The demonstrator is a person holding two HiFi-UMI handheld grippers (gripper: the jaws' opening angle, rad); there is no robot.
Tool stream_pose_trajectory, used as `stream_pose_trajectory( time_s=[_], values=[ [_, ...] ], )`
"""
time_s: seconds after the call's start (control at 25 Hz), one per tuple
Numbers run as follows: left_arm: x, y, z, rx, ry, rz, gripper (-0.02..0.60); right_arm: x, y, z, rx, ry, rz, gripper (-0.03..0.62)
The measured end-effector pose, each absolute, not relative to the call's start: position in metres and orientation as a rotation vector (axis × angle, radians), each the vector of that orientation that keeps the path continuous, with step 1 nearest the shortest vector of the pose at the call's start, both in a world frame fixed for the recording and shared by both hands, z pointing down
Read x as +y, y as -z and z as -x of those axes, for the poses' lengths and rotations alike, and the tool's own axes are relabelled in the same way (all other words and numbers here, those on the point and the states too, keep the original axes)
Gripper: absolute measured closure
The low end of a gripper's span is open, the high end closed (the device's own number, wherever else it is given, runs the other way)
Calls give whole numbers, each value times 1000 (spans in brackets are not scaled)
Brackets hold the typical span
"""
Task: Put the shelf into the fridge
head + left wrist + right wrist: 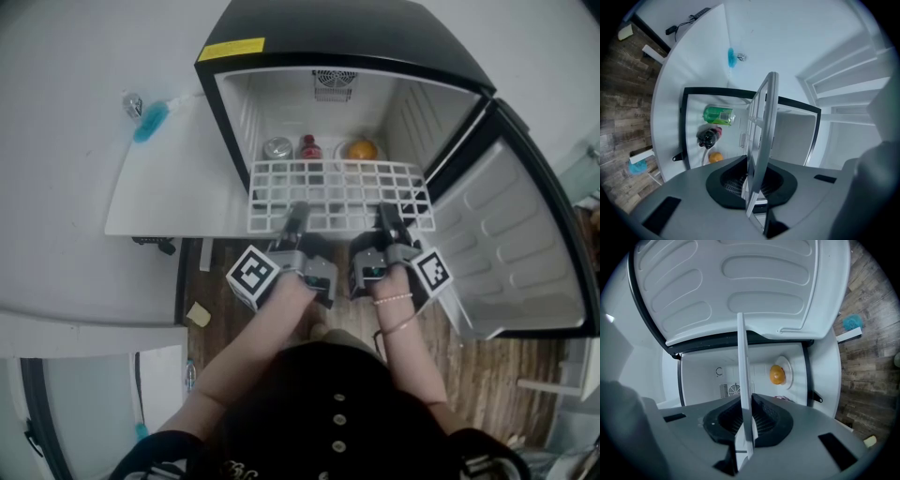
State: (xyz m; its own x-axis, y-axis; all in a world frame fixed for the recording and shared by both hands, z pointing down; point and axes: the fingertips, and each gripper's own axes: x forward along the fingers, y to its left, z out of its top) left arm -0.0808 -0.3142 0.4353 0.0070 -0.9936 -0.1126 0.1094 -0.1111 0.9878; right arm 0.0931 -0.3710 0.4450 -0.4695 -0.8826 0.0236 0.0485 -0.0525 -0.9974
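The left gripper (296, 219) is clenched on the near edge of the white wire shelf (337, 192), which sits edge-on between its pads. Ahead of its jaws, on the floor of the open fridge (328, 28), sit a green can (718, 115), a dark bottle (708, 137) and an orange (715, 157). The right gripper (388, 219) grasps the same edge, near the left one. The shelf is held level at the fridge mouth, above those items. The open door (511, 244) stands to the right gripper's right.
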Motion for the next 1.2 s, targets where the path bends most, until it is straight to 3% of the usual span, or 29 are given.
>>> stream_pose_trajectory(
  time_s=[1.2],
  values=[
    [-339, -440, 90, -1085, 1355, -1186, 547, -398, -447, -83, 1502, 1642, 902, 559]
  ],
)
